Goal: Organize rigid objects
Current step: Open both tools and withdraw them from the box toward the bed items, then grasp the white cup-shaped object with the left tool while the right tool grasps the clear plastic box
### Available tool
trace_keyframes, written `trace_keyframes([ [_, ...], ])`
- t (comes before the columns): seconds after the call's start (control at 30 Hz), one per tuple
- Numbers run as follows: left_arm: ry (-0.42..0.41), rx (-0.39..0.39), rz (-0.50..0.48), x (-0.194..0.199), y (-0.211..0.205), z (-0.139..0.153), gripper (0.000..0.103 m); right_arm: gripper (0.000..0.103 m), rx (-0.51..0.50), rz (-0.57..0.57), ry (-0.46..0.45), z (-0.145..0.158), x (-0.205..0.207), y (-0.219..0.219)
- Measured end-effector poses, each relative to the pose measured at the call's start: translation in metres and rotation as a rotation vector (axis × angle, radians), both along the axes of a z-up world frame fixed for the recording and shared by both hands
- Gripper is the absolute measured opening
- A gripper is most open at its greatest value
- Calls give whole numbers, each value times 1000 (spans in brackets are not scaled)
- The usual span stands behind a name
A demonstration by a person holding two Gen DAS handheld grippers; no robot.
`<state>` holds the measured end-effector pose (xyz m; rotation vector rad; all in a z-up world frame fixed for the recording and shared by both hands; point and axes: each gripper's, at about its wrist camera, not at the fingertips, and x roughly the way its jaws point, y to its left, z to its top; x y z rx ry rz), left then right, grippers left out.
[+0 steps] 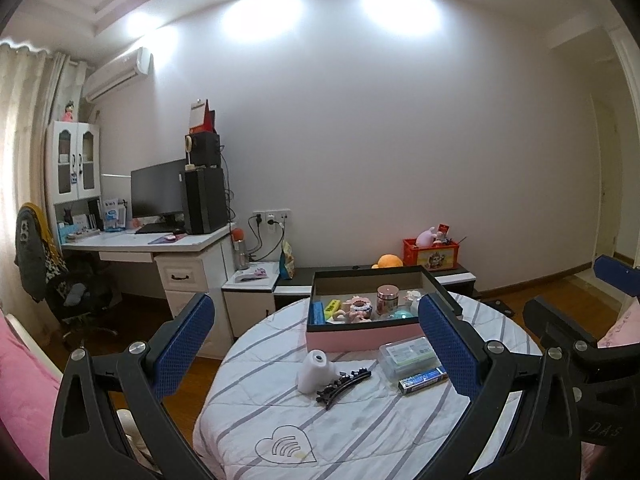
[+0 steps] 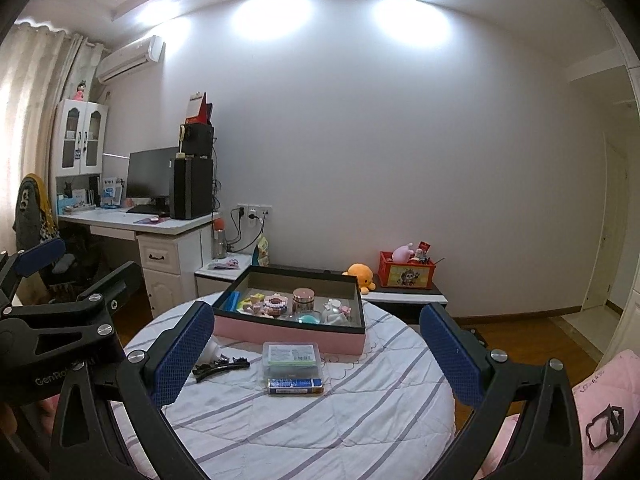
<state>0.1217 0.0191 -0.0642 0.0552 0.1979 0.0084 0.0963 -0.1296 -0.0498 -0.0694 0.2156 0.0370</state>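
Two wrist views, side by side, facing the same round table (image 1: 360, 420).

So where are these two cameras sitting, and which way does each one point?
Left wrist view: sits on the left tongs, looking forward over the round striped table at the pink box; the right tongs show at its edge.
Right wrist view: sits on the right tongs, facing the same way; the left tongs show at its edge.
Both share the table, box and clear plastic case.
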Motion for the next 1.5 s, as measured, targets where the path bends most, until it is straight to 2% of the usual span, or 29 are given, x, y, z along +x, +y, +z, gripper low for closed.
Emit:
trace_keyframes([
  [0.1, 23, -10, -27, 10, 1, -9, 103, 103, 1, 2, 25, -5, 8, 0],
  [0.2, 82, -30, -68, 23, 9, -22, 103, 103, 6, 4, 67, -14, 20, -4],
  [0.3, 163, -39, -57, 43, 18, -41, 103, 103, 7, -7, 115, -27, 35, -8],
  [0.5, 312, -22, 11, 79, 41, -84, 103, 103, 29, -17, 277, -67, 78, -17],
  [0.73, 424, -44, 27, 104, 58, -116, 103, 103, 52, 35, 476, -118, 132, -6],
  [0.83, 448, -36, 35, 112, 62, -126, 103, 103, 58, 34, 510, -127, 148, -3],
  [0.97, 469, -44, 26, 123, 65, -131, 103, 103, 38, 37, 525, -126, 170, 3],
  [1.2, 504, -48, 12, 139, 65, -138, 103, 103, 54, 103, 604, -135, 215, 16],
  [1.43, 533, -52, -23, 157, 57, -142, 103, 103, 53, 117, 653, -148, 235, 17],
  [1.5, 542, -53, -36, 163, 53, -144, 103, 92, 69, 130, 631, -146, 233, 11],
])
